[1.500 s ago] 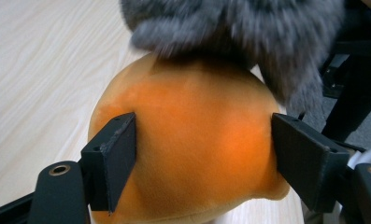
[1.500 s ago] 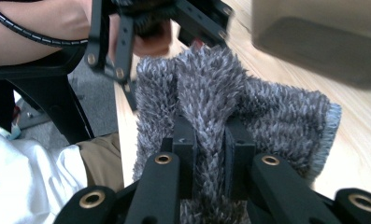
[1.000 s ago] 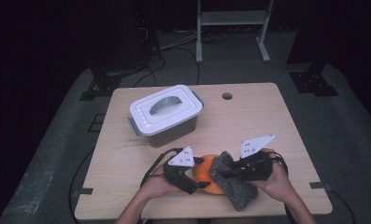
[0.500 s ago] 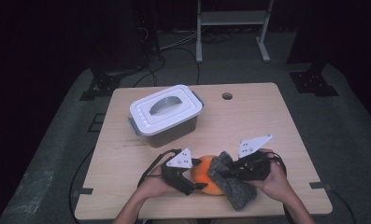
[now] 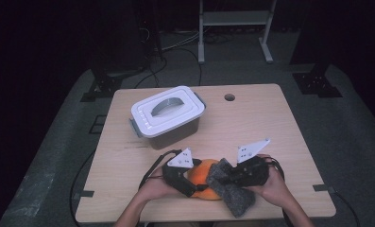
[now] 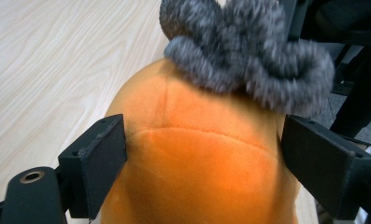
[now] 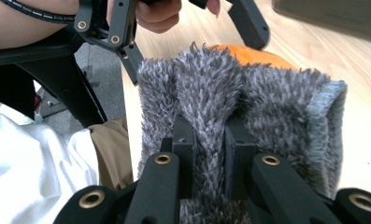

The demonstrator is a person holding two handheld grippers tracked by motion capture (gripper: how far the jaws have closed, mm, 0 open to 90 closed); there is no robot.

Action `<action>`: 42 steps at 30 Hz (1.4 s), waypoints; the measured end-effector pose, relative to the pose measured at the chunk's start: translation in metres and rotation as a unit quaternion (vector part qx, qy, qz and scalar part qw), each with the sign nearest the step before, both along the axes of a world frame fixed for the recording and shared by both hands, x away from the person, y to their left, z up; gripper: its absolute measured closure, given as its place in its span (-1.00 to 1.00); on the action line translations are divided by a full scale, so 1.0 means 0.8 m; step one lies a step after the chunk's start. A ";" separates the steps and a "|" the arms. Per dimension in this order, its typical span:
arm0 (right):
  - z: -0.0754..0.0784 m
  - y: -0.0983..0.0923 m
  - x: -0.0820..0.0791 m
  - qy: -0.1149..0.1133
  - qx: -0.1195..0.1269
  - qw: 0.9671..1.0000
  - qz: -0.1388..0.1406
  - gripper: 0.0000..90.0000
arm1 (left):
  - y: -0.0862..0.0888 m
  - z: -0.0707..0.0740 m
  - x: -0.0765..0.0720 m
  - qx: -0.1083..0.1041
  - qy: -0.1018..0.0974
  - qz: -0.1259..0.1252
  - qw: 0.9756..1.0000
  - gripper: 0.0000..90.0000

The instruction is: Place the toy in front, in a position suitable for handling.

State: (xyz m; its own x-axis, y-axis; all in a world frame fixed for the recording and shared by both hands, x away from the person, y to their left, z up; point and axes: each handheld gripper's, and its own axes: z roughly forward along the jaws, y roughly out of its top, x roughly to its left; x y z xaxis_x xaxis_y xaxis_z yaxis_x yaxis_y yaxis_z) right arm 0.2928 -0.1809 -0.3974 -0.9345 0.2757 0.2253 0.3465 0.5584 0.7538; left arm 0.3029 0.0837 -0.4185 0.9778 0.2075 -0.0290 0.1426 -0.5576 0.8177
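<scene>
An orange plush toy [image 5: 201, 176] lies at the table's near edge, with a grey fuzzy cloth [image 5: 232, 194] draped over its right side. My left gripper [image 5: 190, 182] reaches in from the left. In the left gripper view the plush [image 6: 202, 177] spans the whole gap of my left gripper [image 6: 206, 140]. Its jaws have just been opening, and both pads still touch the plush's sides. Grey cloth [image 6: 248, 60] sits on the toy's far end. My right gripper [image 7: 210, 128] is shut on a fold of the cloth [image 7: 267, 102], with orange plush [image 7: 253, 55] peeking out behind it.
A grey plastic box with a white handled lid [image 5: 167, 115] stands shut at the table's left middle. A round cable hole [image 5: 229, 97] sits near the far edge. Bare wood [image 5: 270, 123] lies to the right. Dark floor, cables and stand legs surround the table.
</scene>
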 end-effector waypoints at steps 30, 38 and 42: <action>-0.006 -0.020 0.007 0.005 0.005 0.999 -0.036 0.72 | 0.001 0.002 0.006 -0.008 -0.051 0.020 0.998 -0.35; -0.003 -0.022 0.012 -0.001 0.036 0.998 -0.049 0.72 | 0.008 -0.006 0.010 -0.015 -0.042 0.011 0.999 -0.53; -0.012 -0.012 0.015 -0.003 0.026 0.998 -0.056 0.71 | 0.006 -0.005 0.016 -0.026 0.003 0.032 0.999 -0.86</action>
